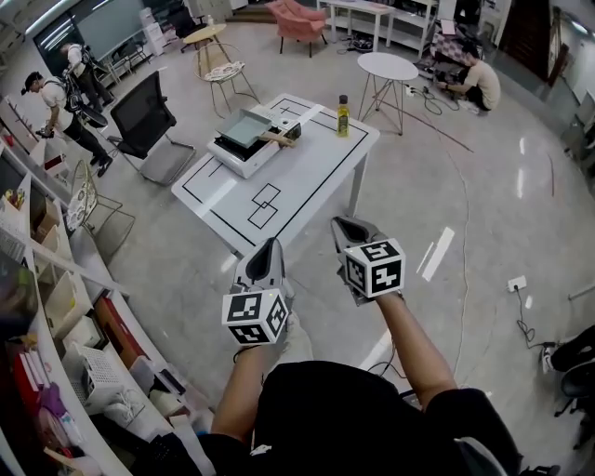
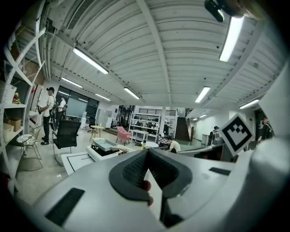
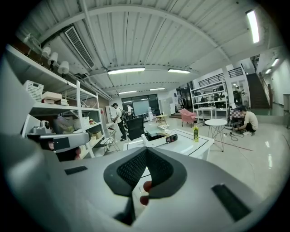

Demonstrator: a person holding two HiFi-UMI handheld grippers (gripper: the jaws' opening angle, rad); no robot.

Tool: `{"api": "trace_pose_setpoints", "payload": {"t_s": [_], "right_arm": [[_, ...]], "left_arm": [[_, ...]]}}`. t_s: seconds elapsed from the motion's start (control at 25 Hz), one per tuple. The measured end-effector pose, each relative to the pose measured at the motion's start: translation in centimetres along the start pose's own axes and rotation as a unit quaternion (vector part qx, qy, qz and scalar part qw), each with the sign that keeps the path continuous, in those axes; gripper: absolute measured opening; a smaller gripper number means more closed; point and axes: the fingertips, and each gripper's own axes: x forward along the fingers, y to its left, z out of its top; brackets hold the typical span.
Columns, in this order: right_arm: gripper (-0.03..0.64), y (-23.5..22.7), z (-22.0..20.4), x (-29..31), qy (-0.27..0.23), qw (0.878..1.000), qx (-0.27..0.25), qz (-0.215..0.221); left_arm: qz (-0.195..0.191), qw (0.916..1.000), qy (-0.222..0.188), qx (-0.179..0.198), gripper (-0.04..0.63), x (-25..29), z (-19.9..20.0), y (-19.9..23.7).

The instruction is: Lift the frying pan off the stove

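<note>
Starting with the frying pan (image 1: 244, 126): is it up yet? (spotter)

No. It sits on the stove (image 1: 240, 160), toward the far end of the white table (image 1: 307, 181), with its wooden handle pointing toward the bottle (image 1: 343, 116). As I judge it, none of the lift is done. I have yet to reach the table, take the handle and raise the pan. (me)

What are your grippers doing? (spotter)

My left gripper (image 1: 270, 244) and my right gripper (image 1: 346, 226) are both clenched on nothing, jaws pressed together. I hold them out over the floor, well short of the table. (me)

Count it out for me. (spotter)

One pan, one stove and one bottle, which stands apart from the stove on the same table. Two grippers. Farther out I see one black office chair (image 1: 144, 116), one round white table (image 1: 388, 65) and one pink armchair (image 1: 299, 19). There are three people: two on the left side of the room and one crouched near the round table. (me)
</note>
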Motion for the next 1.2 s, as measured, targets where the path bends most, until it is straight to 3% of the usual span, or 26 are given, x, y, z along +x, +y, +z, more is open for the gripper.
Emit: {"api": "trace_pose_setpoints", "payload": {"t_s": [0.6,1.2], "right_arm": [[0.002,-2.4,6.0,14.8,0.016,1.0,0.003,-0.012],[0.002,-1.9,9.1,25.6,0.034,0.999,-0.005,-0.026]], "left_arm": [[-0.009,0.9999,0.006,-0.012,0.009,11.9,4.0,10.9],[-0.023,0.9992,0.013,-0.03,0.009,18.6,5.5,20.4]]}}
